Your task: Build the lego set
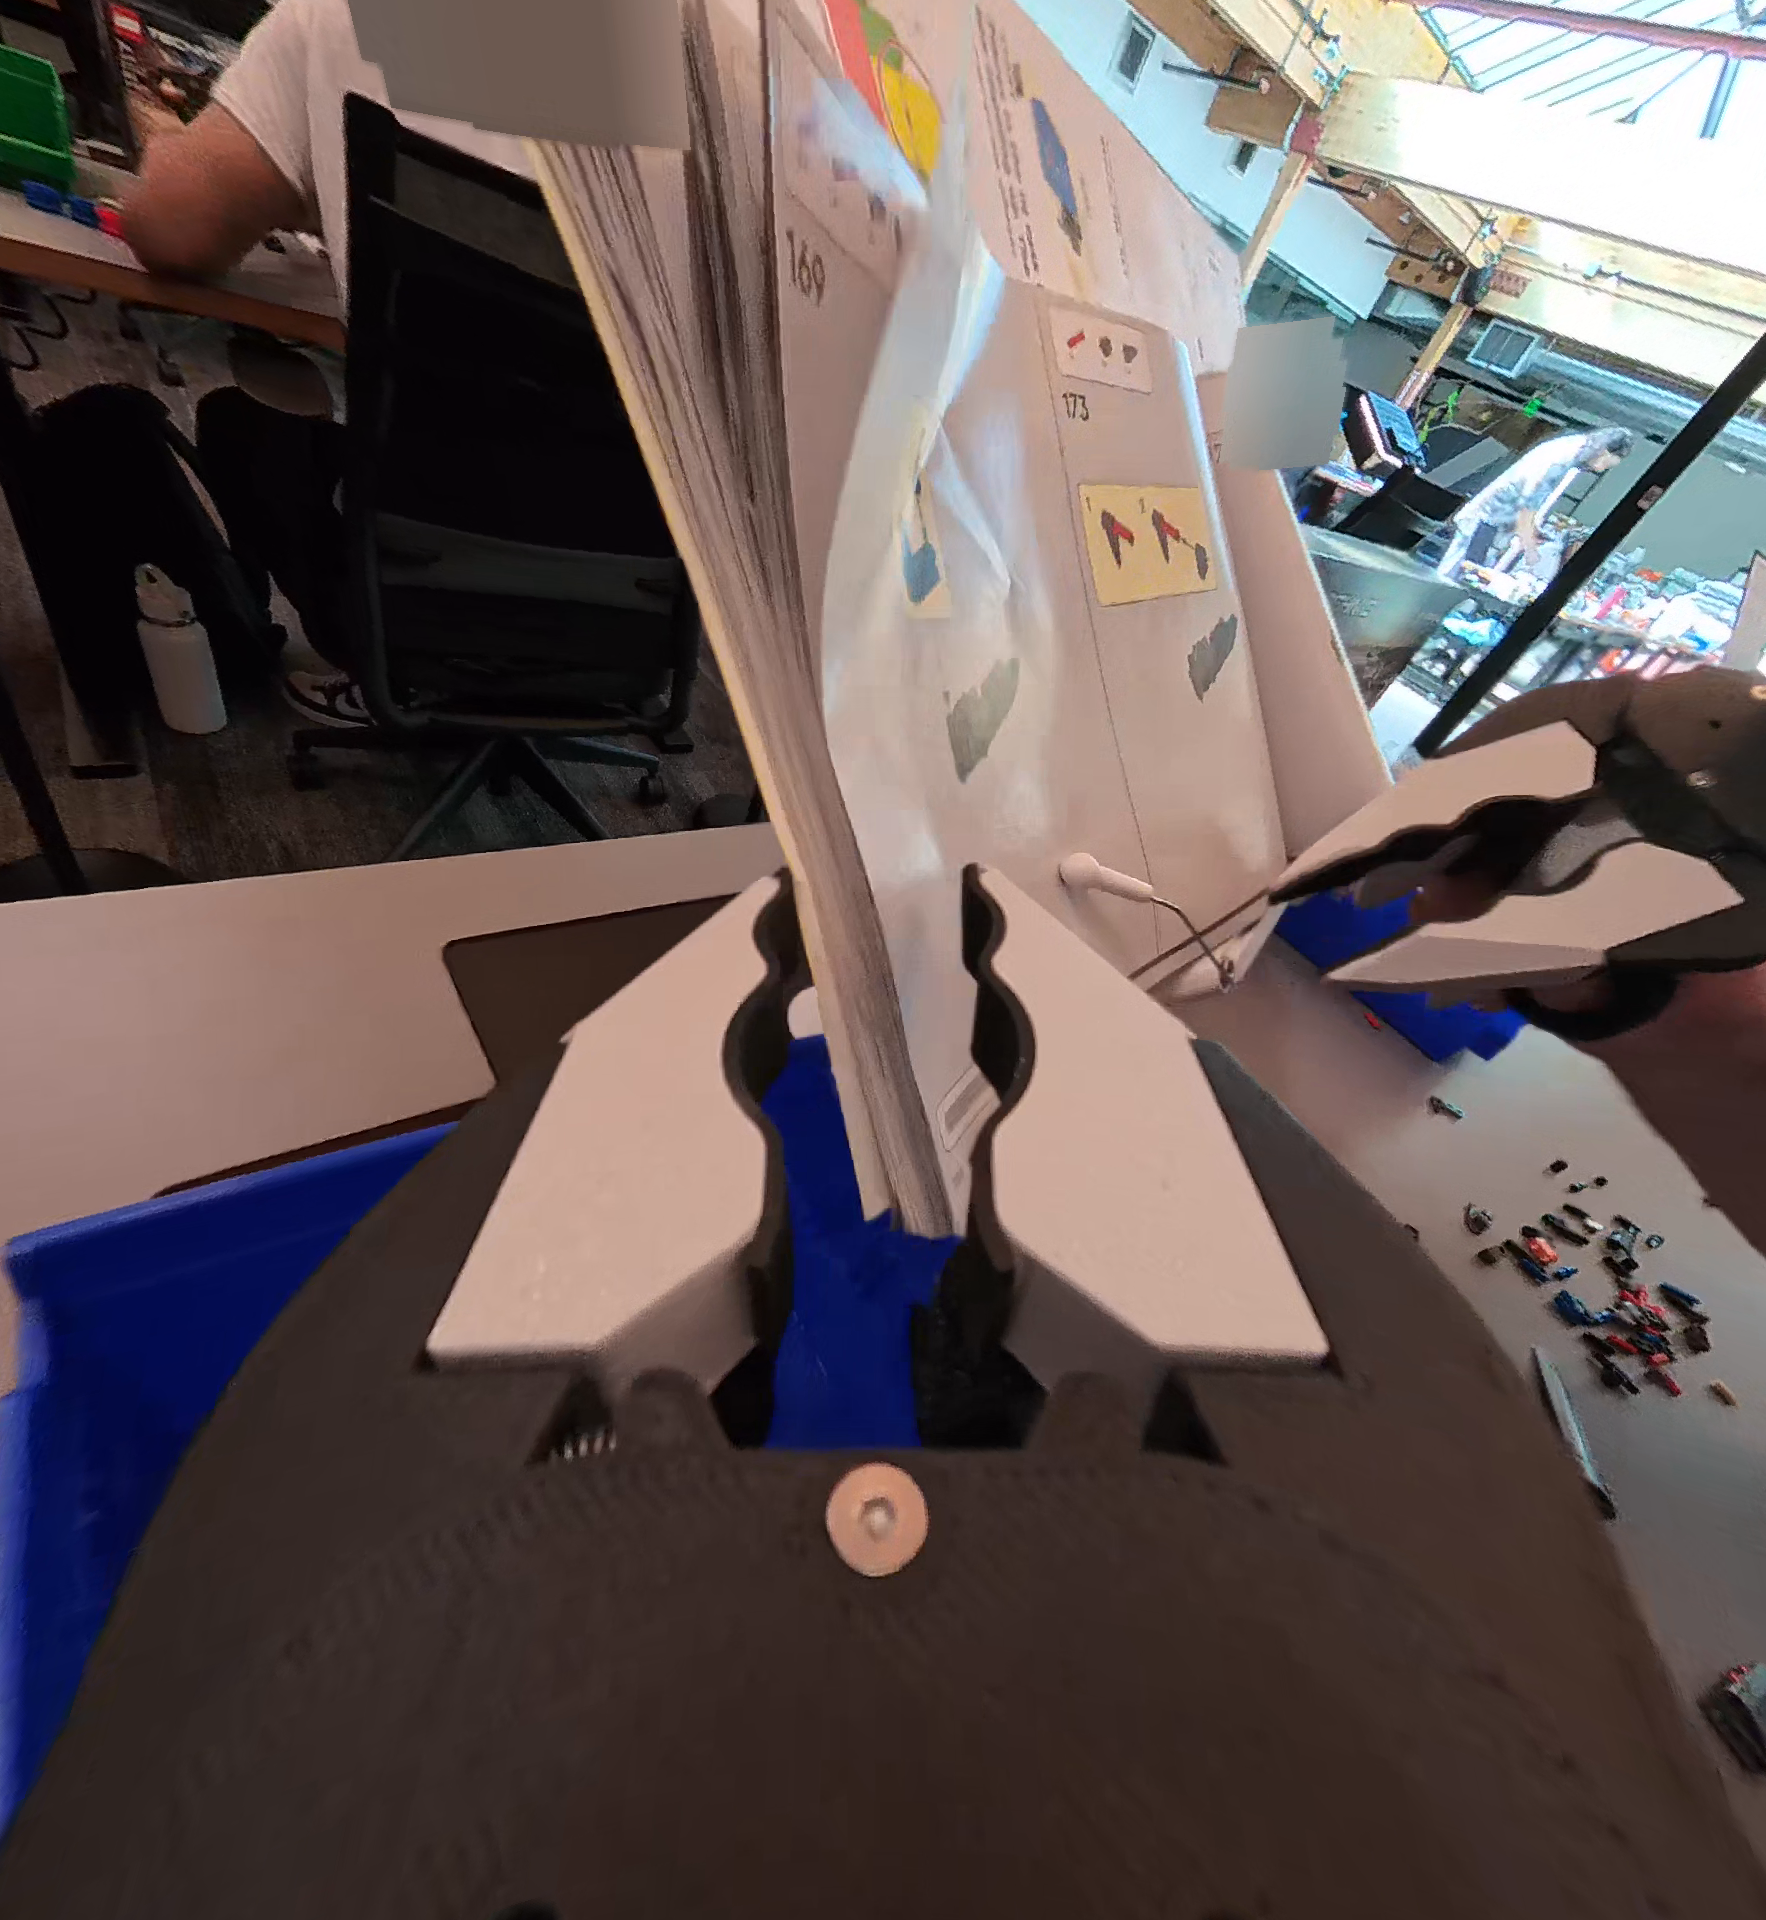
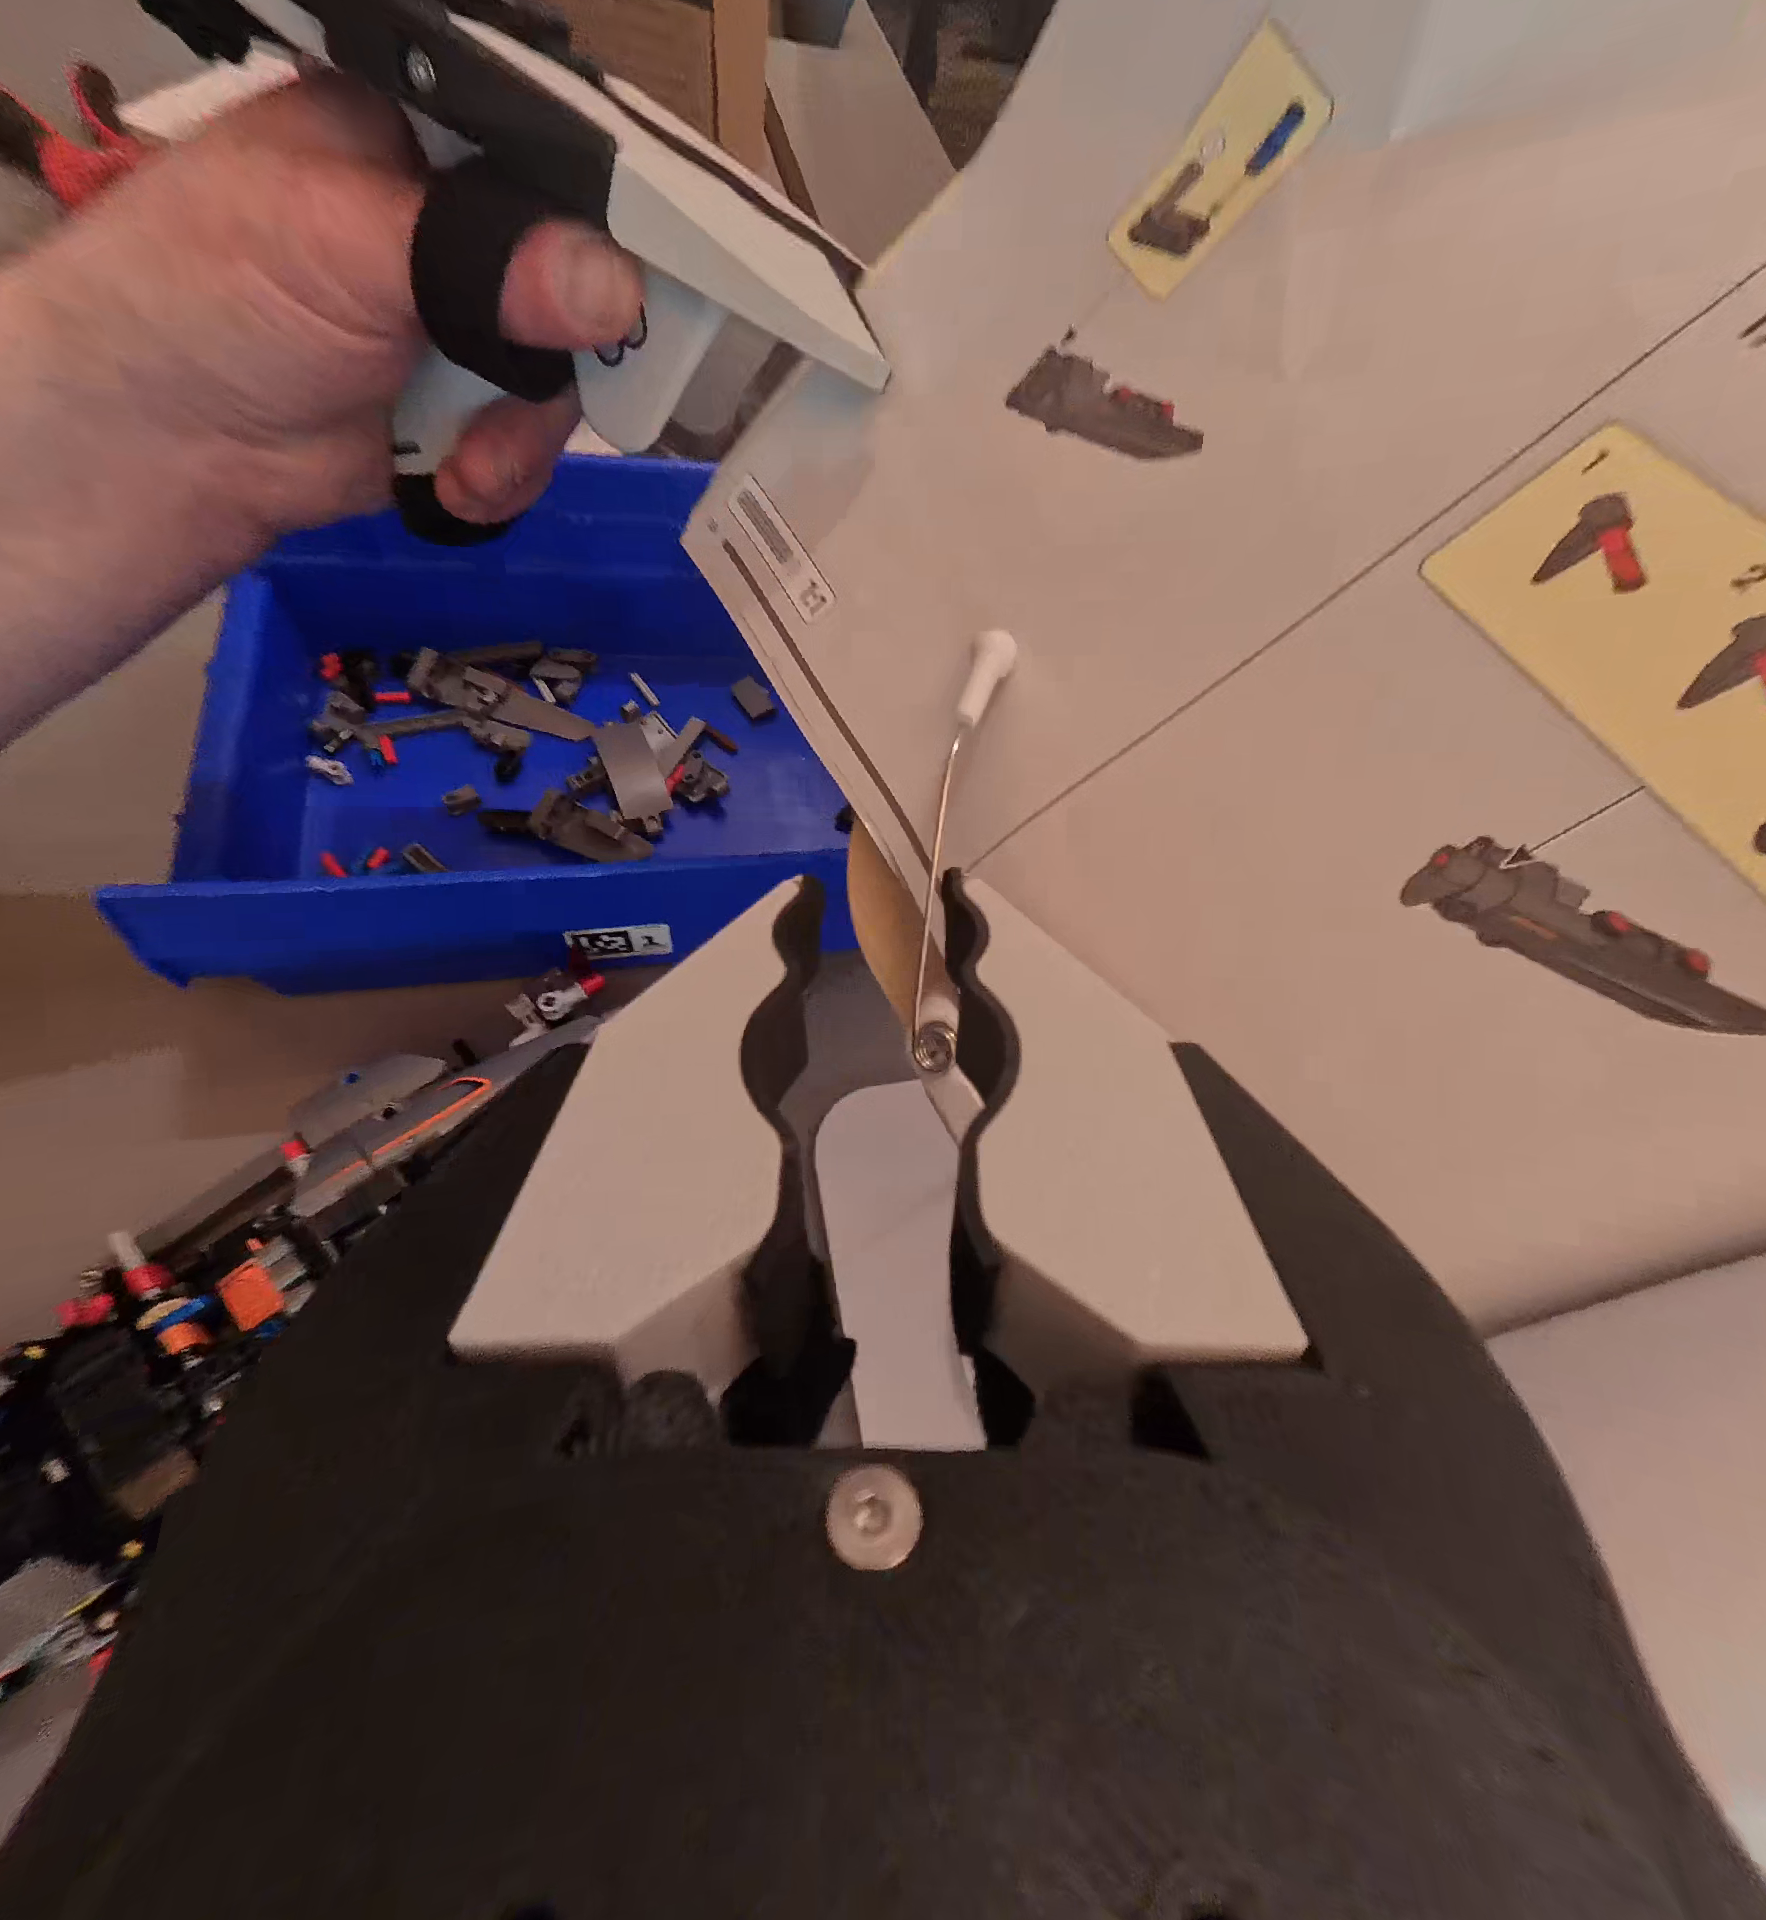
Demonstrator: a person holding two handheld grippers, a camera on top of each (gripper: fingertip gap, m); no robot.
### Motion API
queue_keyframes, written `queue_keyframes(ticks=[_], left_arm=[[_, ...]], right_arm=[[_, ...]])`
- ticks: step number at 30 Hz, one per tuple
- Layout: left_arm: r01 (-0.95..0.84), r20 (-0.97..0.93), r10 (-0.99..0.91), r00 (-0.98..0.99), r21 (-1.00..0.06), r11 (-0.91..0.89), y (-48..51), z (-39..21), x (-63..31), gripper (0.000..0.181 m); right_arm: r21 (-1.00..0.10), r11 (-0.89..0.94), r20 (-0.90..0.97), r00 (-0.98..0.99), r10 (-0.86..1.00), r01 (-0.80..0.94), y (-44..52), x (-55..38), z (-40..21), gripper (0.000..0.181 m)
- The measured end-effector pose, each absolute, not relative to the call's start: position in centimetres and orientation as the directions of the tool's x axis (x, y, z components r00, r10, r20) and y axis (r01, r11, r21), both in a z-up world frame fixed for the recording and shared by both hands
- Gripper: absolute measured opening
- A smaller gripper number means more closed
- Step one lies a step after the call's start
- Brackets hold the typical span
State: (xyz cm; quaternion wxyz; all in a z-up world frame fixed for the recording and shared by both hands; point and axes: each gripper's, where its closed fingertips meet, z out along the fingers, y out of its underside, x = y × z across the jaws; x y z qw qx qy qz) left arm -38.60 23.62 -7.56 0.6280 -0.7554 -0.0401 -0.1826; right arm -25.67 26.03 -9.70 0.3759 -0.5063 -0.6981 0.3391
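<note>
A thick instruction booklet (image 1: 1149,675) stands upright on a stand, open at pages with yellow step boxes; it also shows in the right wrist view (image 2: 1274,623). My left gripper (image 1: 877,883) is closed on a thick stack of its pages near the bottom edge, and one page is blurred in mid-turn. From the right wrist view the left gripper (image 2: 863,312) pinches the page edge. My right gripper (image 2: 877,881) is closed on the stand's page-holder arm (image 2: 988,670), a wire with a white tip pressing on the page. It shows in the left view (image 1: 1284,899).
A blue bin (image 2: 391,935) with grey, black and red pieces sits left of the booklet. A part-built grey and orange model (image 2: 370,1143) lies in front of it. Loose small pieces (image 1: 1627,1320) are scattered on the table at the right. An office chair (image 1: 505,468) stands beyond the table. Tip to tip, the grippers are about 15 centimeters apart.
</note>
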Motion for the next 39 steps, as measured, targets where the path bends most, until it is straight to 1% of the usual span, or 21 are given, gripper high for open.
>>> queue_keyframes(ticks=[3,4,5,8,12,16,19,22,26,31,33,38,39], left_arm=[[0.288,0.31,-0.167,0.936,-0.947,-0.142,21.2,-5.4,-39.5,0.034],[0.276,0.295,-0.168,0.941,-0.953,-0.13,20.2,-4.7,-39.6,0.035],[0.252,0.272,-0.158,0.949,-0.958,-0.133,19.2,-4.3,-39.7,0.036],[0.168,0.194,-0.138,0.971,-0.969,-0.179,16.1,-4.6,-39.5,0.036],[0.053,0.075,-0.068,0.995,-0.957,-0.285,11.9,-7.2,-39.9,0.034],[-0.031,-0.02,-0.031,0.999,-0.911,-0.411,8.7,-10.6,-40.2,0.029],[-0.075,-0.041,-0.082,0.996,-0.88,-0.468,7.8,-12.5,-39.4,0.026],[-0.134,-0.062,-0.156,0.986,-0.851,-0.507,7.9,-14.2,-38.1,0.026],[-0.213,-0.083,-0.244,0.966,-0.788,-0.577,8.6,-17.2,-36.8,0.024],[-0.294,-0.097,-0.317,0.943,-0.684,-0.667,9.1,-21.1,-35.5,0.025],[-0.303,-0.089,-0.331,0.939,-0.669,-0.679,9.2,-22.0,-35.1,0.025],[-0.31,-0.033,-0.357,0.934,-0.577,-0.756,8.0,-25.3,-34.3,0.024],[-0.308,-0.02,-0.36,0.933,-0.564,-0.766,7.7,-25.9,-34.0,0.021]], right_arm=[[-0.859,0.246,0.164,-0.214,0.963,0.449,25.5,-24.6,-7.8,0.028],[-0.857,0.253,0.162,-0.231,0.959,0.448,25.1,-24.2,-7.3,0.027],[-0.855,0.265,0.164,-0.254,0.953,0.445,24.5,-23.7,-6.9,0.024],[-0.824,0.326,0.206,-0.291,0.934,0.464,23.2,-22.5,-6.4,0.022],[-0.781,0.379,0.246,-0.312,0.917,0.496,21.6,-20.7,-5.8,0.023],[-0.732,0.424,0.275,-0.337,0.9,0.534,19.6,-18.2,-5.0,0.023],[-0.681,0.443,0.274,-0.359,0.892,0.583,17.7,-15.8,-4.8,0.025],[-0.666,0.427,0.247,-0.36,0.9,0.611,15.3,-13.5,-5.2,0.024],[-0.677,0.379,0.2,-0.338,0.92,0.631,11.8,-10.9,-7.3,0.022],[-0.77,0.248,0.075,-0.302,0.95,0.589,7.8,-9.0,-10.8,0.019],[-0.804,0.203,0.024,-0.311,0.95,0.558,6.3,-8.5,-12.3,0.019],[-0.807,0.181,-0.003,-0.31,0.951,0.563,4.7,-7.2,-15.9,0.019],[-0.812,0.172,-0.017,-0.315,0.949,0.558,4.3,-7.0,-16.2,0.018]])
